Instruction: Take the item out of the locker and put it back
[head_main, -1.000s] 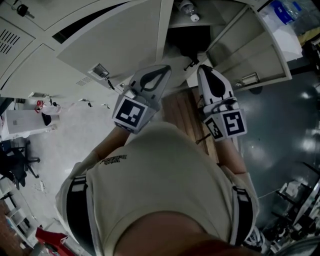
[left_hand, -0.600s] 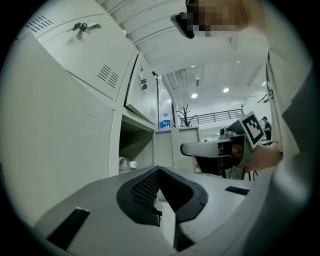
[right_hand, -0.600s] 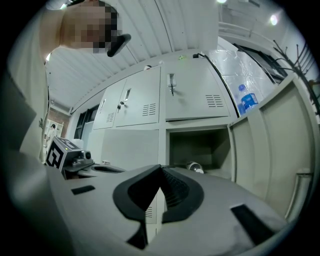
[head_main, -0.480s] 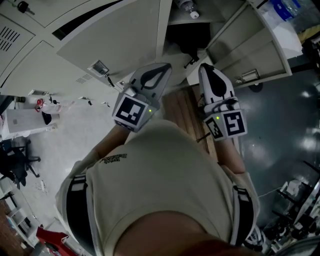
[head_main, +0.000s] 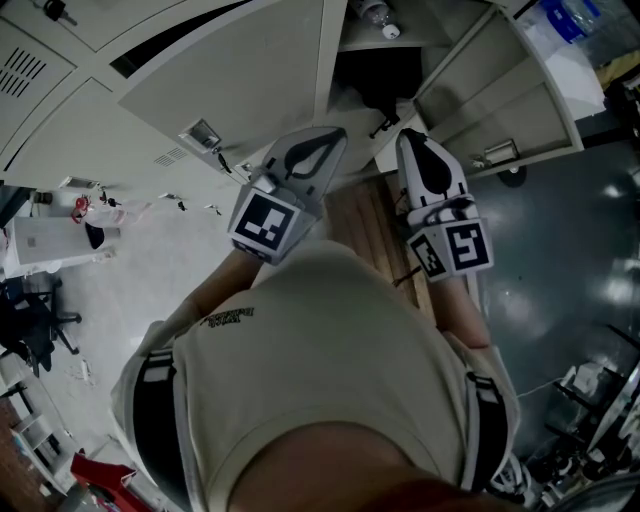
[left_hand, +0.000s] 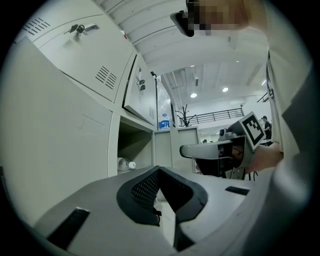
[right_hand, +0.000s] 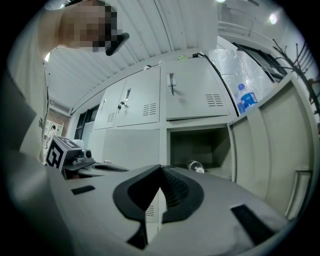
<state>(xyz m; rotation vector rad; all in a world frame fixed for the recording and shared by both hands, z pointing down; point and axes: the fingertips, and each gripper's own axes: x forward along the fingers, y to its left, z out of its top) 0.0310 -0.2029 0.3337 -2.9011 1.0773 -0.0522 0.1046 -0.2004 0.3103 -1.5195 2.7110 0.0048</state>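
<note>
Currently the item, a small clear bottle (right_hand: 195, 166) with a white cap, lies on its side on the floor of the open locker compartment (right_hand: 200, 142), toward the compartment's right half, with the cap end facing outward to the right. It sits where the task would leave it at its end, but the same picture would fit a bottle waiting to be lifted out. Nothing in view decides between the two.

By its look it is thin plastic, probably light, though how much liquid it holds cannot be made out. A round, smooth body lying flat would likely roll at a nudge and could slip or dent under a hard pinch. The surest hold would be across the middle of the body, with the fingers on either side of its roundness. The neck just behind the cap is a stiffer second choice. The compartment's walls leave room to come in straight from the front.

Right of the compartment, its door (right_hand: 272, 150) stands swung wide open. Left of it and above it, the neighbouring locker doors are closed, some with keys in their locks.

In front of the compartment and clear of it, both tools are held level, side by side. The left gripper (left_hand: 160, 169) has its fingers clenched tip to tip with nothing between them, and the right gripper (right_hand: 160, 167) is likewise pressed closed and empty. Neither touches the bottle or the door.
</note>
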